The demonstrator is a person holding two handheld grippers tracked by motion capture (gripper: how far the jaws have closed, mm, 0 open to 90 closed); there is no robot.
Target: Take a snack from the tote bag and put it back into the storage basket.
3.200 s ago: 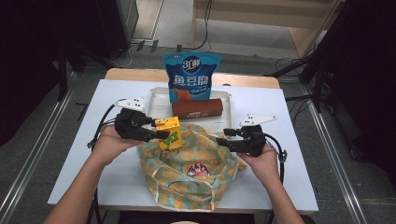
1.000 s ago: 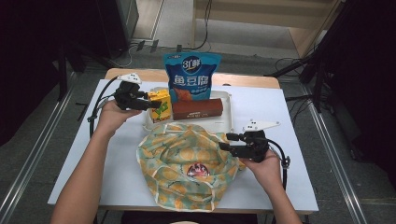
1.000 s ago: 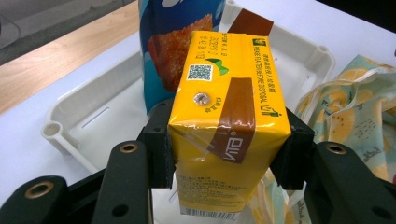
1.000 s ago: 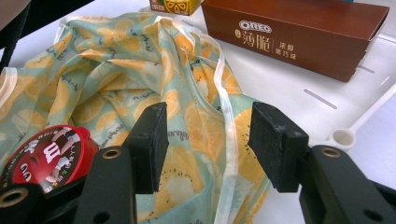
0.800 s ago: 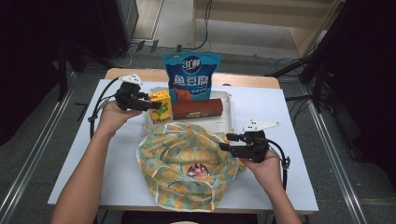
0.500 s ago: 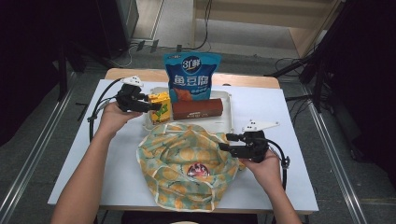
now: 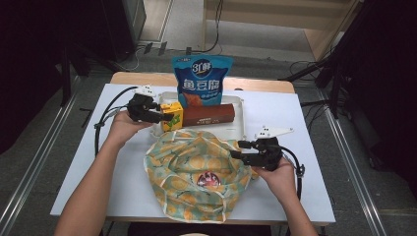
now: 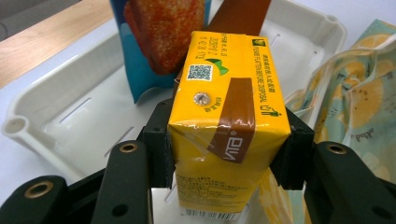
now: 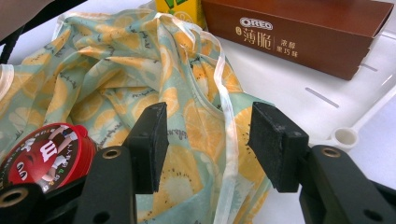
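The white desk [image 7: 314, 118] has bare surface to the left and right of the white tray [image 7: 240, 123], which sits toward its far edge, and a narrower bare strip along the near edge. The lemon-print cloth bag [image 7: 192, 172] lies just in front of the tray, its far rim at the tray's near wall and its near end close to the desk's near edge. Inside the tray, a blue fish-tofu snack pouch [image 7: 201, 83] stands upright at the back wall, and a brown Oreo box [image 7: 211, 114] lies flat in front of it, running from the middle of the tray to its right part. The left part of the tray floor, left of the pouch, is open.

The left claw [image 7: 166, 117] is at the tray's left end and is clamped on the yellow Vita drink carton [image 7: 173, 116]: in the left gripper view both black pads press the carton's [image 8: 229, 116] sides, with the carton held above the tray's [image 8: 70, 116] left floor and beside the Oreo box.

The right claw [image 7: 237, 150] is in front of the tray's right half, at the bag's right rim. In the right gripper view its jaws stand apart over the bag's [image 9: 201, 130] hem, gripping nothing. A red M&M's tin [image 9: 44, 156] lies in the bag, farther from the tray.
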